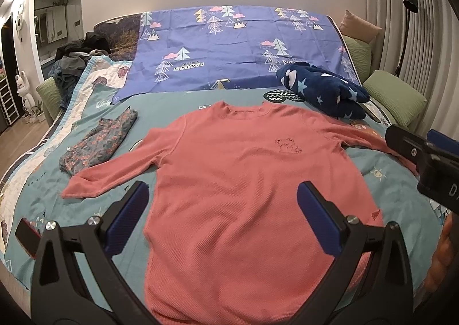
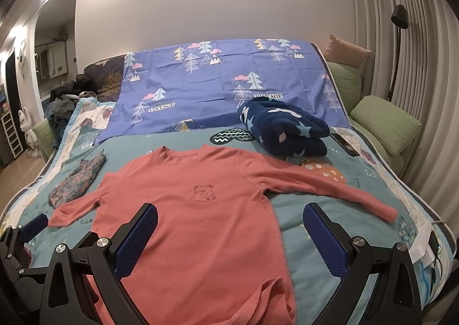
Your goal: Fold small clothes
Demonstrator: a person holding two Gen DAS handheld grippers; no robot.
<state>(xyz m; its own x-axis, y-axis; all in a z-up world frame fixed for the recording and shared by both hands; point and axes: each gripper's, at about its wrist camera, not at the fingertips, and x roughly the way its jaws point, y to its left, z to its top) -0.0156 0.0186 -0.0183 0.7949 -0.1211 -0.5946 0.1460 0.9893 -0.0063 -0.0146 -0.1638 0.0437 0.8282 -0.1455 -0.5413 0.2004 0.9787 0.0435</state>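
A salmon-pink long-sleeved shirt with a small bear outline on the chest lies flat and face up on the bed, both sleeves spread outward. My left gripper hovers open above the shirt's lower body, nothing between its blue pads. My right gripper is open too, held over the shirt's lower right side and the cover beside it. The right gripper's body shows at the right edge of the left wrist view. A folded floral garment lies left of the shirt.
A rolled navy star blanket sits behind the shirt's right shoulder. A purple tree-print sheet covers the bed's far half. Green cushions line the right side. A pile of dark clothes lies at the far left corner.
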